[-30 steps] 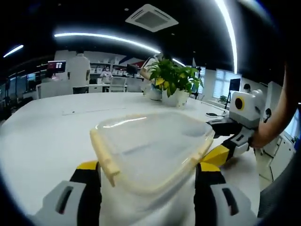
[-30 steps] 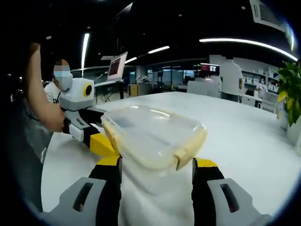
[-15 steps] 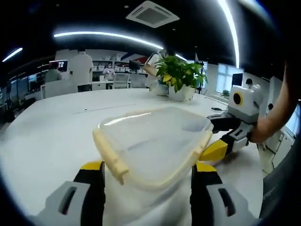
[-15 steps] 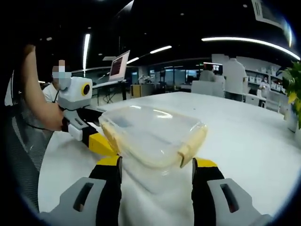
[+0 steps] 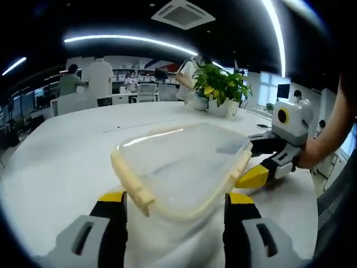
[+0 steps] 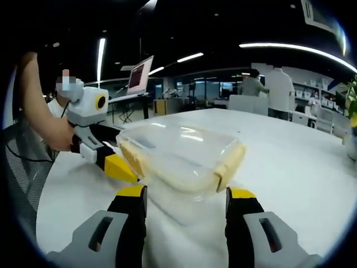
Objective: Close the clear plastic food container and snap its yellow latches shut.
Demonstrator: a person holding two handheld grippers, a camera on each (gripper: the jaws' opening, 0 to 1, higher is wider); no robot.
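Both cameras have shifted slightly over the last second, and two people at the far desks have walked into new spots, while the clear plastic food container with pale yellow latches [image 5: 184,167] sits where it was on the round white table [image 5: 56,162]. Seen from the left gripper view, the left gripper [image 5: 174,223] has its black-and-yellow jaws spread apart on either side of the container's near end, gripping nothing; one latch [image 5: 134,187] hangs along the left edge, and a potted green plant [image 5: 220,89] stands beyond. Further right, the right gripper [image 5: 262,167] approaches the container's far side. From the right gripper view, the right gripper [image 6: 186,223] likewise straddles its end, jaws apart, with a latch [image 6: 228,164] facing it. The lid appears seated, so latching seems the current step: each latch likely needs pressing down until it snaps.
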